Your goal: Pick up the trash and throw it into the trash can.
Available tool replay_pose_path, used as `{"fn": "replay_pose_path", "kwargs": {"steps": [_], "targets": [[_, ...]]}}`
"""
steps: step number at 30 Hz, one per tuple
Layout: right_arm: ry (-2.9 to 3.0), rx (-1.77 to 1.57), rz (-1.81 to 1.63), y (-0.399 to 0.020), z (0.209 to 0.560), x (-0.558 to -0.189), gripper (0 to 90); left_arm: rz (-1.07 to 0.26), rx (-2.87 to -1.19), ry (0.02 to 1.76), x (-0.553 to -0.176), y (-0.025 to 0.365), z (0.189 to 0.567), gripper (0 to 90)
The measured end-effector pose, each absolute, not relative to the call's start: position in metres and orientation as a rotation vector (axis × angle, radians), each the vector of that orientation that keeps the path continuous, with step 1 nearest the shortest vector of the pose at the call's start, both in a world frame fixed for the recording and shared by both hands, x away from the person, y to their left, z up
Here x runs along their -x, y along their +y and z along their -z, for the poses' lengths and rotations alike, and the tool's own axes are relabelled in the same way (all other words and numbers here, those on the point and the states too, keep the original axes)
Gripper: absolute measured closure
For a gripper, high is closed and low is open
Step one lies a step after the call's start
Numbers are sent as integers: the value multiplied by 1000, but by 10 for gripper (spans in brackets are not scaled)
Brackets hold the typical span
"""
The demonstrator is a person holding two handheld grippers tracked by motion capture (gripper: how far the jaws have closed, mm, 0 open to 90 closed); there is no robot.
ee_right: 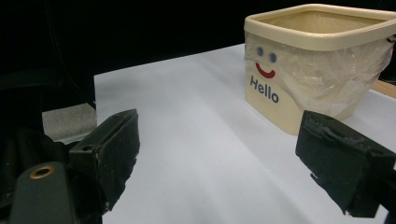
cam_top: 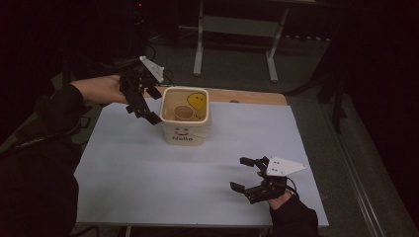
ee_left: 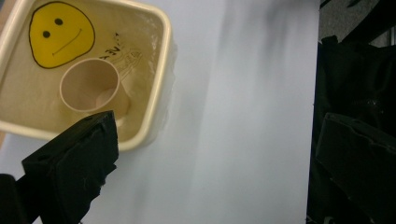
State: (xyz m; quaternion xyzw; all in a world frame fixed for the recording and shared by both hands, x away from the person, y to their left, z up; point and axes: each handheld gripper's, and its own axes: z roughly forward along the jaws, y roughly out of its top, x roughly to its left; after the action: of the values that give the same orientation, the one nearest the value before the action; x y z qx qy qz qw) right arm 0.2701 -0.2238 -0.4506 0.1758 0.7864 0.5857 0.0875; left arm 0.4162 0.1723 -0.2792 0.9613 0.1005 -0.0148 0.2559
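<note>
A cream square tub point(cam_top: 186, 129) with "Hello" and a smiling face on its front stands at the upper middle of the high view, on the white counter point(cam_top: 148, 173). Inside it lies a small paper cup point(cam_top: 183, 112) on its side, beside a yellow smiley sticker point(cam_top: 197, 100) on the tub's inner wall. The left tongs point(cam_top: 148, 106) hover just beside the tub's left rim, jaws wide and empty. The right tongs point(cam_top: 242, 174), at the lower right of the frame, are also spread wide, holding nothing, well apart from the tub.
</note>
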Motion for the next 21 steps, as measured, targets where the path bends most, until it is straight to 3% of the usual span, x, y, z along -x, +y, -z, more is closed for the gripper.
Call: {"fn": "replay_pose_path", "kwargs": {"steps": [21], "targets": [[2346,-527,-1737,-223,451,-271,134,76,-2598,281,-379,203,321,3]]}}
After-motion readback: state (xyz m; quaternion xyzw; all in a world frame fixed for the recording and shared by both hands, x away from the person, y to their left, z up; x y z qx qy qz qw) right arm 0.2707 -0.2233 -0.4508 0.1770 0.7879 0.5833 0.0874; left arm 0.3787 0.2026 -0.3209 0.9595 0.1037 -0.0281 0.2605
